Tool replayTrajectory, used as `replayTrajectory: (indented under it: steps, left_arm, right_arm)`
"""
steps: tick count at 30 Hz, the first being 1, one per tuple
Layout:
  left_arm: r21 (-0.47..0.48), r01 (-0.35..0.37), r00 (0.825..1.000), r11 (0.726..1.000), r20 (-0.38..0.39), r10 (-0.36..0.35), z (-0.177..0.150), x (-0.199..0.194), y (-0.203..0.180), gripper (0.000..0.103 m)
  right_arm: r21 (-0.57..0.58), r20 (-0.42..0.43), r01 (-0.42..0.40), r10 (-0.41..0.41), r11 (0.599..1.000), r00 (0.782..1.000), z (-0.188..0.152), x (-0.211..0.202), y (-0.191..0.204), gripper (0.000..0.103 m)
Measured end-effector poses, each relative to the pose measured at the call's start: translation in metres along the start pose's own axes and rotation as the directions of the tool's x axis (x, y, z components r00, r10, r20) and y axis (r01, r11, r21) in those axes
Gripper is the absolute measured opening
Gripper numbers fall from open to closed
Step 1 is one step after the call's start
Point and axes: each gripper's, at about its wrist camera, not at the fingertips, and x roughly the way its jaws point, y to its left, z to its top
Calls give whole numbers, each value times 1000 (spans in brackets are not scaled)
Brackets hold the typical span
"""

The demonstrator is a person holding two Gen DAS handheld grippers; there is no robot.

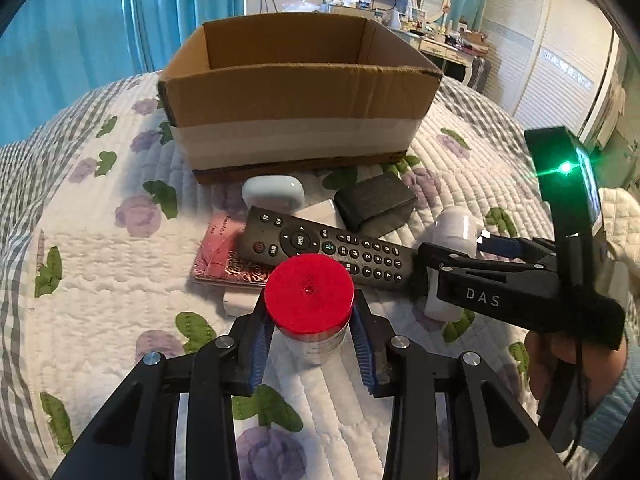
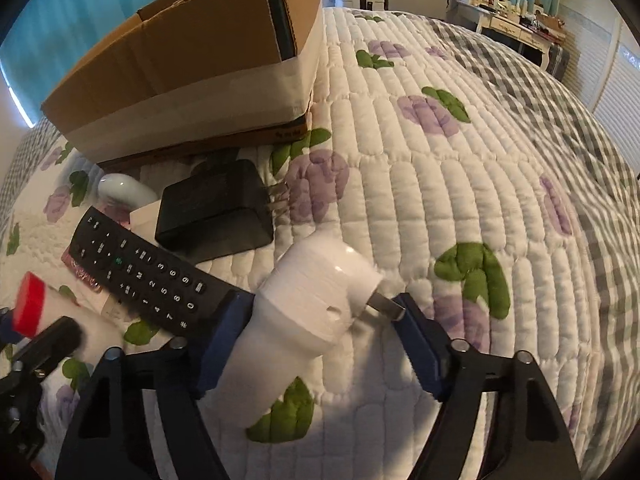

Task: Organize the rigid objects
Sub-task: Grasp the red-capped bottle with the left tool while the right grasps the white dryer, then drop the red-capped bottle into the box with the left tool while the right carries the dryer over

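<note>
My left gripper (image 1: 312, 332) is shut on a red-lidded jar (image 1: 310, 294), held just above the quilt. My right gripper (image 2: 320, 340) is closed around a white plug adapter (image 2: 304, 308), the left finger on its body and the right finger on its metal prong; it also shows at the right in the left wrist view (image 1: 452, 256). A black remote (image 1: 328, 248) lies between them on a pink booklet (image 1: 224, 256). A black power adapter (image 1: 374, 204) and a pale blue case (image 1: 272, 194) lie before the open cardboard box (image 1: 296, 96).
The objects lie on a quilted floral bedspread (image 2: 460, 168). A white box (image 1: 320, 214) sits under the remote. Blue curtains, a dresser with a mirror and a TV stand behind the bed.
</note>
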Motion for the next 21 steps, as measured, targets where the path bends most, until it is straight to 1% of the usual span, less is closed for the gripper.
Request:
replayTrajectory:
  steps: [3, 6, 9, 13, 14, 17, 19, 21]
  left_arm:
    - [-7, -3, 1000, 1000, 9, 3, 3, -8, 4, 37]
    - [-21, -5, 1000, 1000, 19, 5, 5, -15, 8, 37]
    - [-24, -11, 999, 1000, 33, 11, 8, -23, 12, 37]
    - [-28, -7, 999, 1000, 53, 9, 16, -33, 16, 37]
    - [-30, -7, 998, 1000, 61, 9, 22, -38, 18, 37]
    - [-41, 2, 996, 999, 84, 1, 39, -49, 23, 37]
    - [-44, 11, 995, 999, 100, -7, 56, -58, 27, 37]
    - [-27, 12, 994, 1000, 105, -9, 76, -66, 29, 37]
  right_arm:
    - [2, 4, -8, 8, 1000, 1000, 2, -3, -2, 68]
    - [-2, 6, -22, 22, 1000, 1000, 3, -8, -2, 67]
    - [-24, 48, -31, 32, 999, 998, 5, -24, 4, 67]
    - [-89, 128, -40, 51, 995, 991, 14, -57, 14, 67]
    - [-103, 154, -39, 55, 994, 987, 19, -69, 17, 67]
    - [-120, 188, -64, 86, 991, 978, 42, -87, 17, 67]
    - [-132, 215, -70, 97, 989, 972, 60, -99, 17, 67]
    - [-143, 235, -80, 112, 987, 965, 74, -112, 17, 67]
